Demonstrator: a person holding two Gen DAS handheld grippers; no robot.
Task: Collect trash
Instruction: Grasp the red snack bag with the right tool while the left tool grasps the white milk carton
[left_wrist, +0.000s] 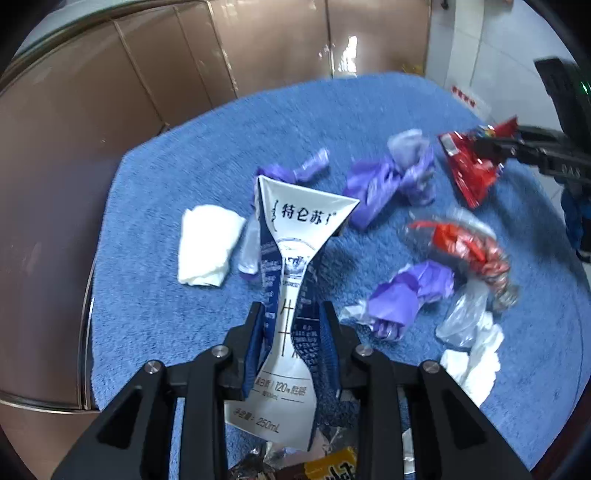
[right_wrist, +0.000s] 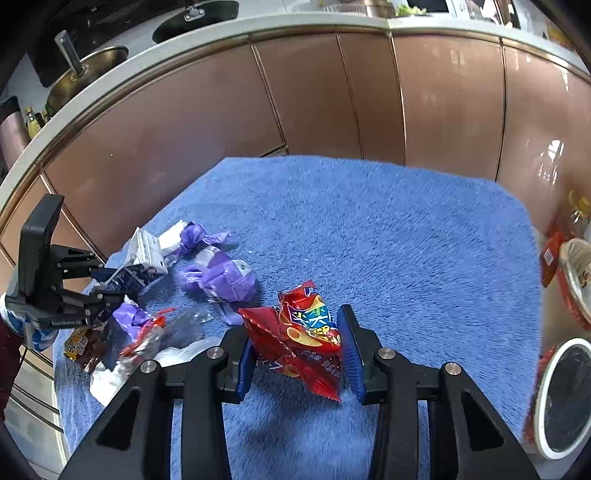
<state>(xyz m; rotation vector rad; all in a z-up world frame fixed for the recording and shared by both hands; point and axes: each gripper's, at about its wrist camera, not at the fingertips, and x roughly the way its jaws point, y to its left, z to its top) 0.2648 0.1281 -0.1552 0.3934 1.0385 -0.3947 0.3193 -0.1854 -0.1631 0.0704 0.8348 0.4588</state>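
Observation:
My left gripper (left_wrist: 291, 314) is shut on a crushed white and blue milk carton (left_wrist: 295, 236) and holds it above the blue mat (left_wrist: 147, 295). My right gripper (right_wrist: 295, 325) is shut on a red snack bag (right_wrist: 299, 336), lifted off the mat (right_wrist: 406, 240). The same bag (left_wrist: 469, 166) and the right gripper show at the far right of the left wrist view. The carton (right_wrist: 140, 262) and the left gripper (right_wrist: 101, 291) show at the left of the right wrist view.
On the mat lie purple wrappers (left_wrist: 391, 177), a white tissue (left_wrist: 207, 243), a clear bag with red scraps (left_wrist: 461, 243), white plastic (left_wrist: 472, 354) and a brown wrapper (right_wrist: 79, 345). Brown cabinet doors (right_wrist: 332, 103) stand behind. A round bin (right_wrist: 565, 398) and bowl (right_wrist: 576, 273) sit right.

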